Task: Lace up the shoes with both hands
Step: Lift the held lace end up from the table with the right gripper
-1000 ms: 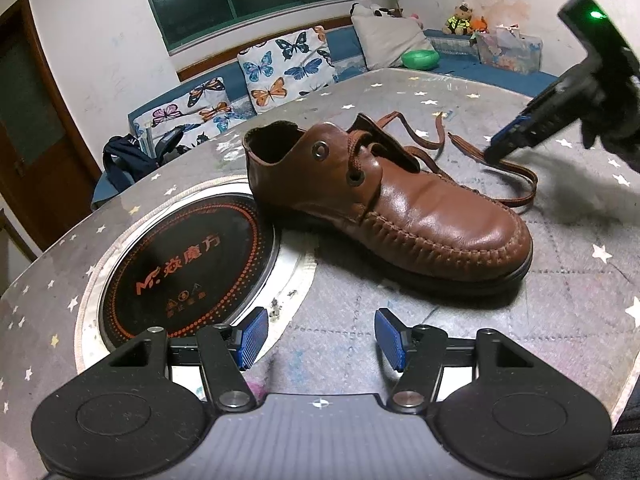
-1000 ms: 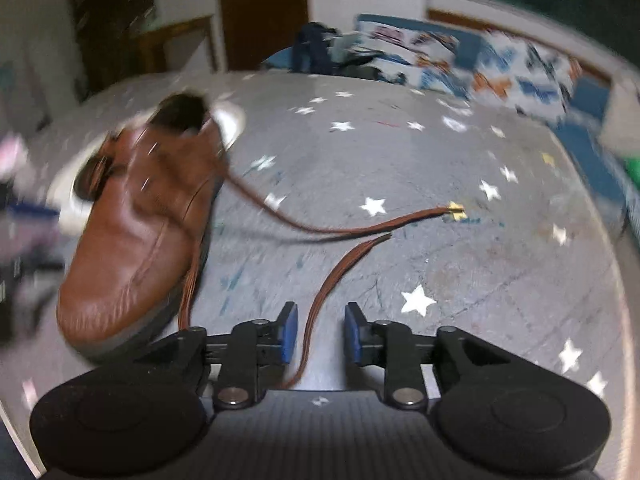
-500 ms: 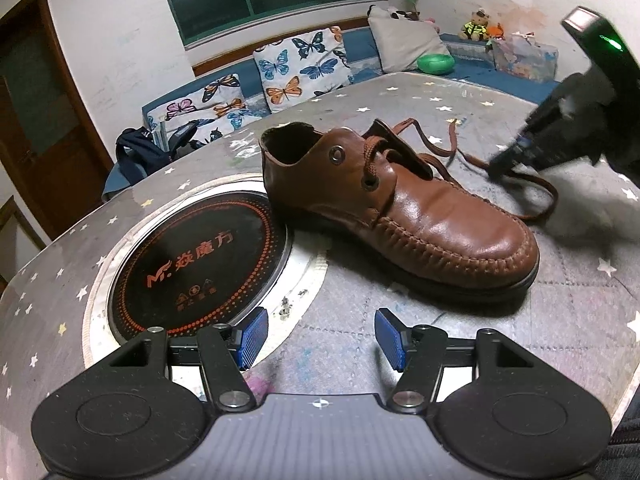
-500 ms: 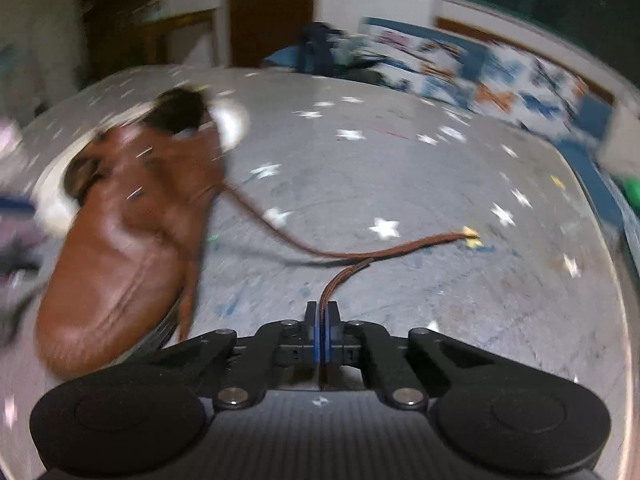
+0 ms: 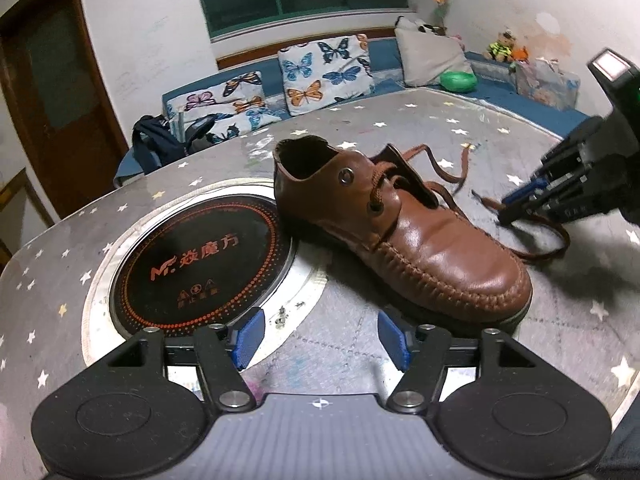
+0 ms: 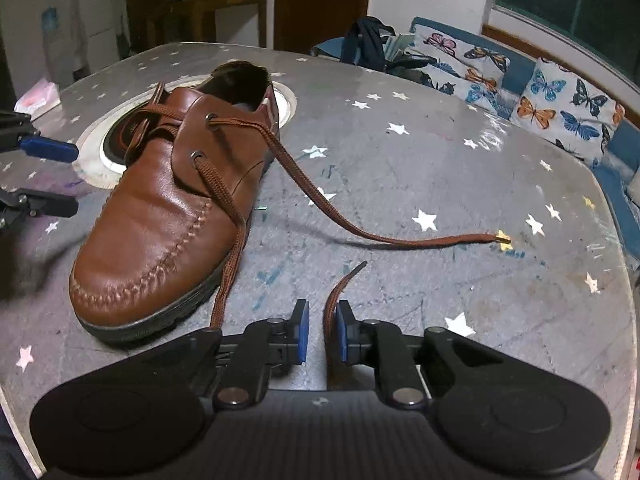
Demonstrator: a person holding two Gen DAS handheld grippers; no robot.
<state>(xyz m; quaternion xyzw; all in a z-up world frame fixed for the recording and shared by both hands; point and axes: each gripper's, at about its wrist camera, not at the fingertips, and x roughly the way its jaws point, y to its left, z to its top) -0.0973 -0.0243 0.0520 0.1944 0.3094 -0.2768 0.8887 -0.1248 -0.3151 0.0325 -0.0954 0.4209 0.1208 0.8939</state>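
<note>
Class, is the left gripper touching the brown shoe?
Apart. The left wrist view shows bare table between the open left gripper and the toe of the shoe.

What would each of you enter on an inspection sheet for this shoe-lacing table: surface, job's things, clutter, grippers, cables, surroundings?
Surface: star-patterned table with a round cooktop set in.
Job's things: brown shoe, heel by the cooktop; lace threaded, both ends loose.
Clutter: pink item at the far edge, unclear.
Grippers: left gripper open, empty; right gripper has just been opening, one lace end between its jaws, unpinched.
Cables: nothing seen.
Surroundings: butterfly cushions, dark bag, wooden door.
</note>
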